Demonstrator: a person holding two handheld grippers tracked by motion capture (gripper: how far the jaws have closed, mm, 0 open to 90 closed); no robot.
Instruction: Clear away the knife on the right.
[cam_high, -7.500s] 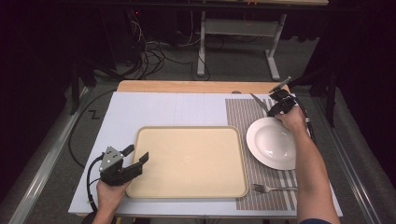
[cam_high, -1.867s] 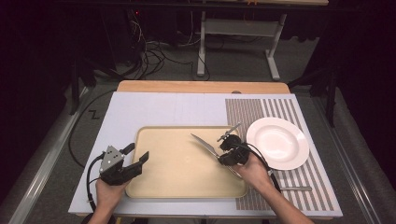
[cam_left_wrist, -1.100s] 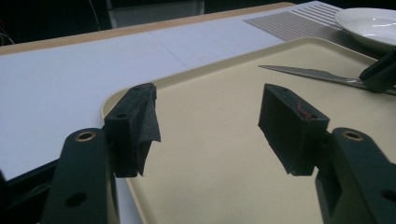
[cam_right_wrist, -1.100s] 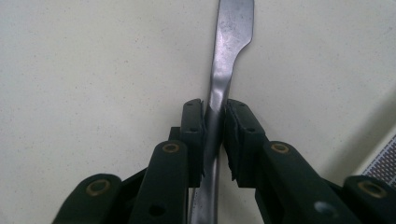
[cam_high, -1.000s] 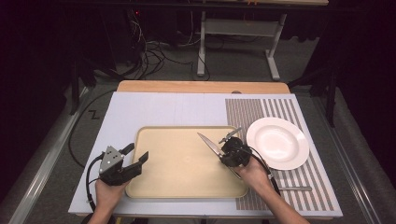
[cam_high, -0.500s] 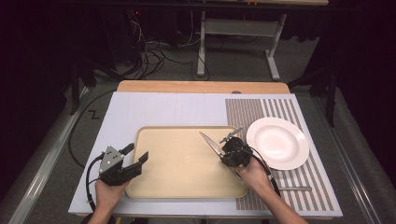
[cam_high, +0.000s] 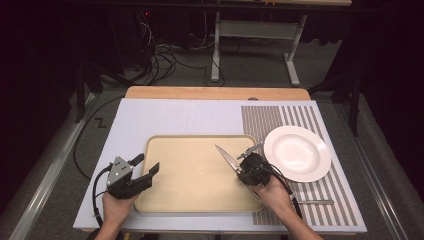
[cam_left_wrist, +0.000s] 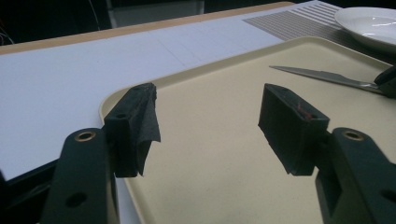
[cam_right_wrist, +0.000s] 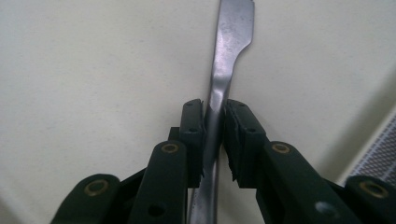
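Right gripper view: the right gripper (cam_right_wrist: 212, 135) pinches the knife (cam_right_wrist: 223, 70), jaws having just eased slightly, blade running straight ahead, low over the tray (cam_high: 190, 175). Left gripper (cam_left_wrist: 210, 126) stands open, empty, at the tray's left edge.

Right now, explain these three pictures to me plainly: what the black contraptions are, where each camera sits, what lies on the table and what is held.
A person sits at a table with a hand-held two-jaw gripper in each hand. The wide picture comes from a fixed camera above; the other two come from cameras riding on each gripper, looking along its black jaws.

On the table lie a beige tray, a white plate on a striped mat, and a fork near the front edge.

The left gripper hovers open at the tray's left edge, holding nothing. The right gripper holds a table knife over the tray; its jaws have just been easing open slightly, with the knife between them.
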